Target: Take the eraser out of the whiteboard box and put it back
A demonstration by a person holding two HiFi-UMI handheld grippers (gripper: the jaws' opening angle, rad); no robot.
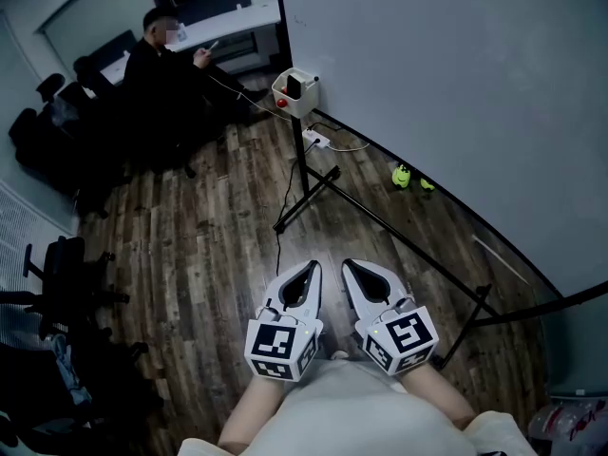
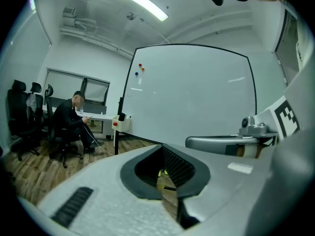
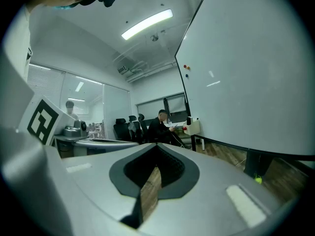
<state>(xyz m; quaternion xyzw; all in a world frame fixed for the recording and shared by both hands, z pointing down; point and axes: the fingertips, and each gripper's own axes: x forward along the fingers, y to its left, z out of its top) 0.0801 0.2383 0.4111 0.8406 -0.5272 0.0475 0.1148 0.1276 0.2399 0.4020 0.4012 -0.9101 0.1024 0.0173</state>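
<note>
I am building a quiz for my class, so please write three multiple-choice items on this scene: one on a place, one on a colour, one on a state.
1. Where is the whiteboard box? A on the floor; B at the whiteboard's far corner; C on a desk.
2. What colour are the small things on the floor beside the whiteboard? A red; B blue; C yellow-green.
3. How are the left hand-held gripper and the right hand-held gripper? A both shut, empty; B both wide open; C one holds an eraser.
Key: 1 B, it hangs on the board's edge; 2 C, yellow-green against the wood; 3 A, both pairs of jaws meet on nothing.
</note>
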